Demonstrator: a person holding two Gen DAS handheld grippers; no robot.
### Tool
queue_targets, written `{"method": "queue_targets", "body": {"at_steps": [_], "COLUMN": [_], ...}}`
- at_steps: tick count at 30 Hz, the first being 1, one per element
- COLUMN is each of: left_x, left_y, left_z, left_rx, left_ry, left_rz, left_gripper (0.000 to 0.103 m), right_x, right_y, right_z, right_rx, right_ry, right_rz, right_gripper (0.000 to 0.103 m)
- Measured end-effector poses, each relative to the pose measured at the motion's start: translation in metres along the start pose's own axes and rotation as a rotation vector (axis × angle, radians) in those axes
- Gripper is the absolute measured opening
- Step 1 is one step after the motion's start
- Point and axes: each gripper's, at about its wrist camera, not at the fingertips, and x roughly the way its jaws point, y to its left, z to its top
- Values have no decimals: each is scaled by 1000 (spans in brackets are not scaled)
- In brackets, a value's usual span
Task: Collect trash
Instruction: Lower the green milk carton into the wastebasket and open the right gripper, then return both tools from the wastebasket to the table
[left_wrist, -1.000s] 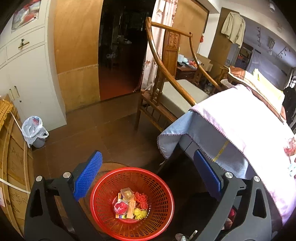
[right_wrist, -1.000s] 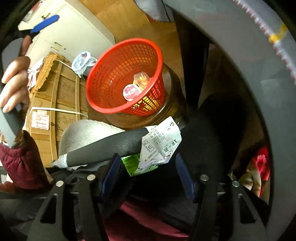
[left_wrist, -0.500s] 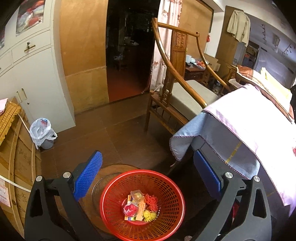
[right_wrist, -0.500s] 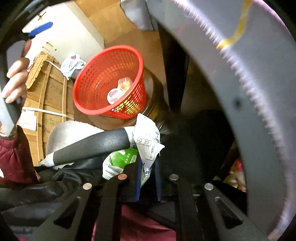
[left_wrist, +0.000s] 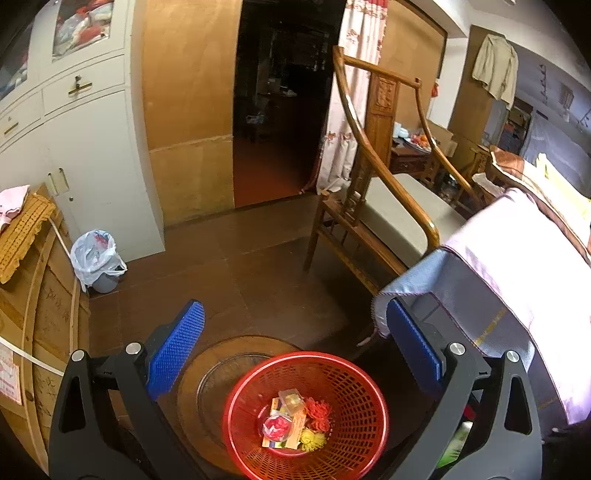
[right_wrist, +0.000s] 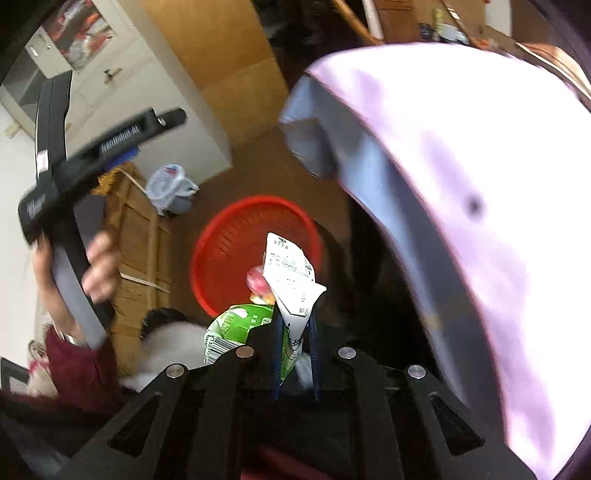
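A red mesh basket (left_wrist: 306, 415) sits on a round wooden stand, with several bright wrappers (left_wrist: 295, 424) inside. My left gripper (left_wrist: 295, 343) is open and empty, held above the basket's far rim. My right gripper (right_wrist: 295, 332) is shut on a crumpled green and white carton (right_wrist: 291, 280), held up with the red basket (right_wrist: 229, 258) behind and below it. The left gripper's black body (right_wrist: 92, 155) and the hand holding it show at the left of the right wrist view.
A table with a pale purple cloth (left_wrist: 517, 266) stands right of the basket and fills the right wrist view (right_wrist: 461, 184). A wooden armchair (left_wrist: 384, 206), a small bagged bin (left_wrist: 98, 258), a wooden crate (left_wrist: 37, 314) and white cabinets (left_wrist: 74, 147) surround the brown floor.
My right gripper closed on the carton and lifted it from under the table up beside the cloth edge. My left gripper drew back and rose, so the basket sits lower and more to the right in its view.
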Motion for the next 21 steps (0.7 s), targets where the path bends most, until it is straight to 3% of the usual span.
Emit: {"method": "queue_targets", "body": {"at_steps": [2,4,8,12,18,21], "left_x": [0,-2,-4,-4,-30,-49], "left_y": [6,13,18,10,-33,-60], "left_z": [3,5,8,5,2,-1], "left_rx": [-9,-18,-32,-31,74,123], "left_ry": [-4,-8,-12,10,-32,-53], "left_rz": [10,20,16,-34,-96,-159], "left_gripper": [95,95,96,96,96,96], "right_x": [19,40,42,13,-52,-89], "right_y": [12,23,27,21,-2,-17], "right_z": [19,36,43,40,21,6], "right_rx": [-11,-45,-39,-25,40,76], "right_ry": [8,22,-2,-74,-250,-349], "right_rz": [40,14,22,-4,-40,-80], "right_gripper": [15,50,49,49,50,58]}}
